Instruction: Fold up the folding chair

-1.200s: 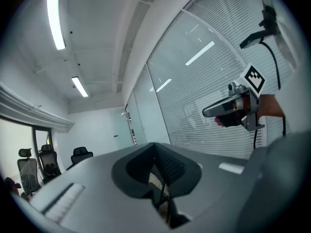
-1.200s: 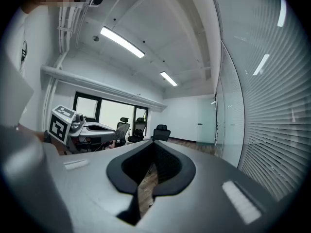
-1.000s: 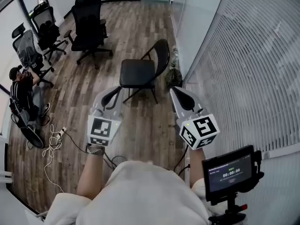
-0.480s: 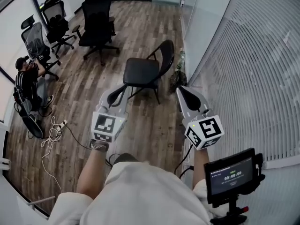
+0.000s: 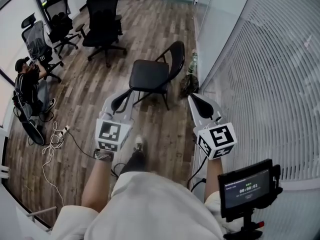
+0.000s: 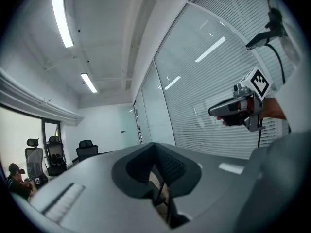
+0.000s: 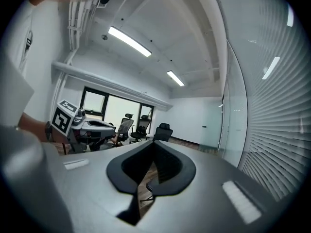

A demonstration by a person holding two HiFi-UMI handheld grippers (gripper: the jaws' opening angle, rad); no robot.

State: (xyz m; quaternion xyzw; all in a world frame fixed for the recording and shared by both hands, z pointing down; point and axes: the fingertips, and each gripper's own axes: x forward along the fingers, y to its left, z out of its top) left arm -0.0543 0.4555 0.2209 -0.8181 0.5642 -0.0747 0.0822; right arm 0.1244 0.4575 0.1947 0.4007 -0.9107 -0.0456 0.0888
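A black folding chair (image 5: pixel 148 76) stands unfolded on the wood floor, its backrest (image 5: pixel 175 56) toward the glass wall. My left gripper (image 5: pixel 119 103) is held level just short of the seat's front left, shut and empty. My right gripper (image 5: pixel 196 102) is to the chair's near right, also shut with nothing in it. In the left gripper view the jaws (image 6: pixel 155 148) are together, and a strip of chair frame (image 6: pixel 160 194) shows below them. In the right gripper view the jaws (image 7: pixel 154 148) are closed, with a bit of the chair (image 7: pixel 148 187) beyond them.
Black office chairs (image 5: pixel 102 19) stand at the back left, and a person (image 5: pixel 27 84) sits there. Cables (image 5: pixel 55 146) lie on the floor at the left. A slatted glass wall (image 5: pixel 260 59) runs along the right, with a bottle and bag (image 5: pixel 190 81) at its foot.
Both grippers have drifted slightly toward the chair and a little lower. A foot has come forward into view between the arms.
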